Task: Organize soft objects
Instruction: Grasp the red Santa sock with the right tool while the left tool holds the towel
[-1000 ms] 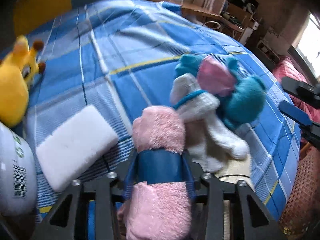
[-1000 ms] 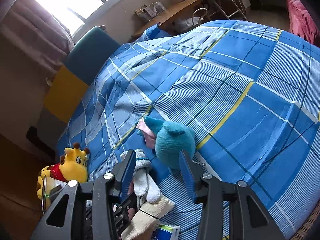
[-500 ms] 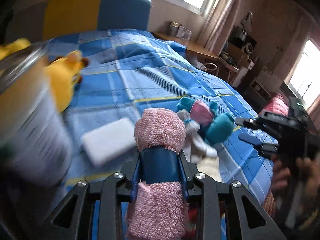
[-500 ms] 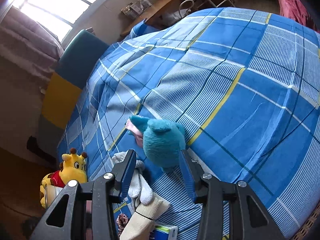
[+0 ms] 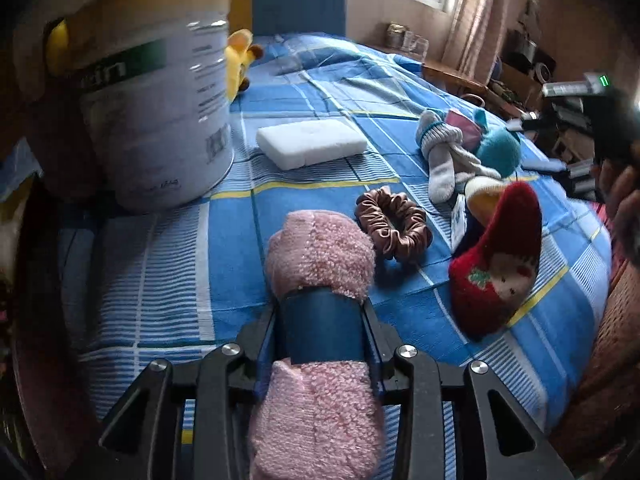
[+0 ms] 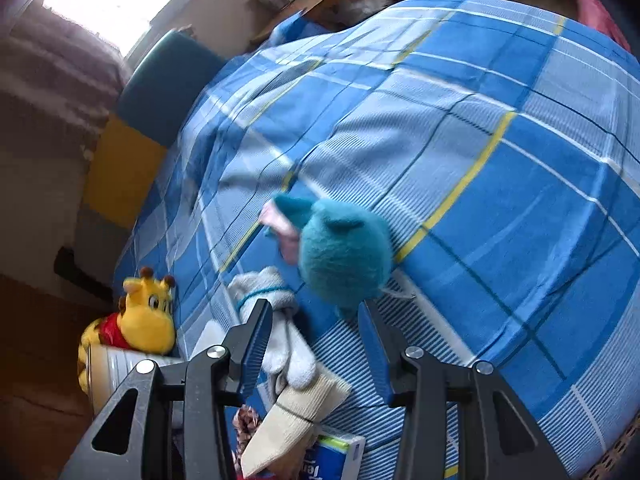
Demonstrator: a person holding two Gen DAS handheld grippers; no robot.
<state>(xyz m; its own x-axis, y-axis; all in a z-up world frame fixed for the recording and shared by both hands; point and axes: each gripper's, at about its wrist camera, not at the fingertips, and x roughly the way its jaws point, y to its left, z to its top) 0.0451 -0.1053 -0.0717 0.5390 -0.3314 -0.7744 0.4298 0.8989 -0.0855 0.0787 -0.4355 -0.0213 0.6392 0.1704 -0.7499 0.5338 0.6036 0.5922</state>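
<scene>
left gripper point(image 5: 322, 316): clamped around the middle of a rolled pink fuzzy sock point(image 5: 320, 264), one end poking out ahead of the fingers and the other bunched behind them, carried above the blue plaid bedspread point(image 5: 160, 248)

right gripper point(image 6: 316, 340): jaws apart, nothing in them, hovering over the teal plush toy point(image 6: 344, 252) with the grey-white sock bundle point(image 6: 276, 312) just to its left

likely drop spot: my guess is the big tin can point(image 5: 148, 88) standing upright at the left of the bed, top not really visible from here so can't say what's in it

how i'd do it: lift the sock clear over the rim before letting go, since it's floppy and the hanging end could catch the edge and tip the can

stuff to steer around: brown scrunchie point(image 5: 394, 226) and red Christmas sock point(image 5: 496, 268) lie right of the held sock, white sponge point(image 5: 310, 144) further back near the can

also there: yellow giraffe plush point(image 6: 136, 316) beside the can
</scene>
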